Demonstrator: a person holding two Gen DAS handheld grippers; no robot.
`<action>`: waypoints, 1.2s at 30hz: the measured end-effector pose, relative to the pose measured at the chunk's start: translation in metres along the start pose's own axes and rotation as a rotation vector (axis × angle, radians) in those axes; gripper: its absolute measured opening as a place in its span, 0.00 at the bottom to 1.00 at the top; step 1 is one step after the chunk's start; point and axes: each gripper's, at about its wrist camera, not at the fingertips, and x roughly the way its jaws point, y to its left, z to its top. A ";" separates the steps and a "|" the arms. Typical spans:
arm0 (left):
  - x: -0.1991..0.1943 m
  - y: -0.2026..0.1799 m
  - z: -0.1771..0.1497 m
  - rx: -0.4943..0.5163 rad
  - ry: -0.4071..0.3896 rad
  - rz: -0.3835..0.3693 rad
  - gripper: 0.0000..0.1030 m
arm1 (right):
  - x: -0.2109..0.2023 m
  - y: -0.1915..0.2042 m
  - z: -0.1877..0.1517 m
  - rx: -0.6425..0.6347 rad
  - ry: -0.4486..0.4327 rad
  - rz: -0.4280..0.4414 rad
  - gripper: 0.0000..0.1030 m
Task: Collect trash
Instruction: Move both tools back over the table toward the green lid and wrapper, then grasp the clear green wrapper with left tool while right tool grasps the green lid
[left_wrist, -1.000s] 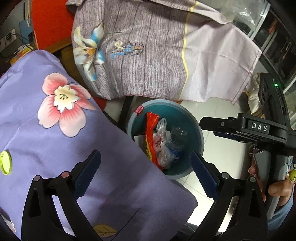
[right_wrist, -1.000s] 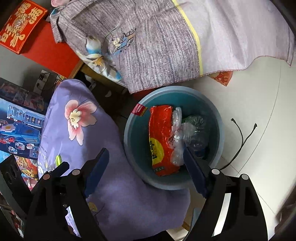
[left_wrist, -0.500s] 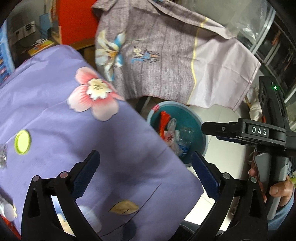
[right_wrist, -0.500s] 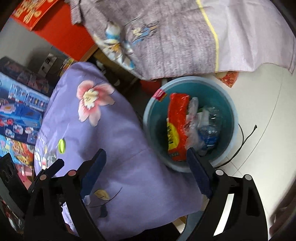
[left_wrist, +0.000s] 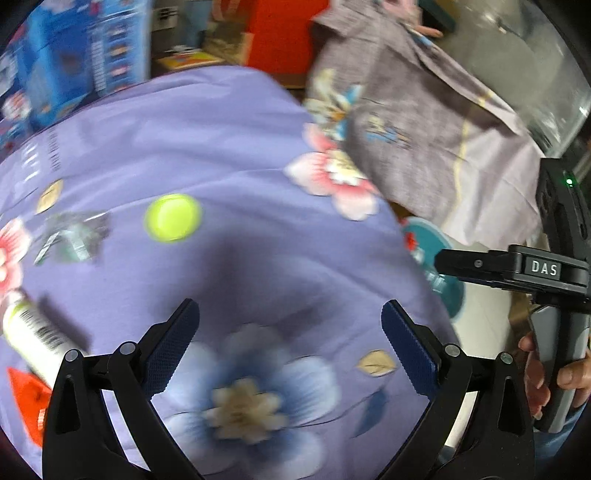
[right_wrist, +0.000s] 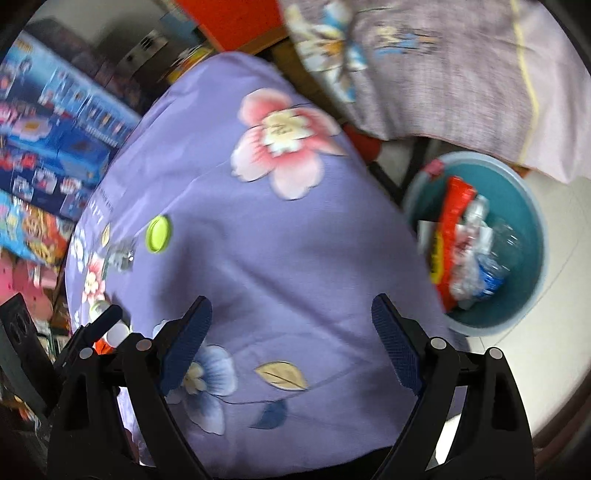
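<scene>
A teal basin (right_wrist: 524, 192) on the floor holds a red wrapper (right_wrist: 452, 221) and crushed clear plastic bottles (right_wrist: 484, 258); its rim shows in the left wrist view (left_wrist: 432, 240). On the purple flowered tablecloth (left_wrist: 240, 266) lie a yellow-green lid (left_wrist: 173, 218), a crumpled clear wrapper (left_wrist: 72, 236), a white bottle (left_wrist: 35, 339) and a red scrap (left_wrist: 27, 402). My left gripper (left_wrist: 290, 347) is open and empty above the cloth. My right gripper (right_wrist: 291, 339) is open and empty, also seen from the side in the left wrist view (left_wrist: 517, 266).
A grey-lilac flowered cloth (right_wrist: 443, 66) hangs over furniture behind the basin. Colourful toy boxes (right_wrist: 48, 140) stand at the left beyond the table. A red cabinet (left_wrist: 284, 33) stands at the back. White floor tiles (right_wrist: 561, 314) surround the basin.
Both grippers have swung left and back from over the basin to over the tablecloth. The lid, wrapper and white bottle have come into view. Both stay open.
</scene>
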 end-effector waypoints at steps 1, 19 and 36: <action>-0.003 0.011 -0.002 -0.016 -0.003 0.010 0.96 | 0.004 0.007 0.001 -0.014 0.007 -0.001 0.82; -0.037 0.184 0.001 -0.211 -0.026 0.194 0.96 | 0.118 0.159 0.041 -0.244 0.137 -0.021 0.82; -0.004 0.211 0.023 -0.222 0.036 0.188 0.96 | 0.168 0.193 0.059 -0.351 0.070 -0.081 0.52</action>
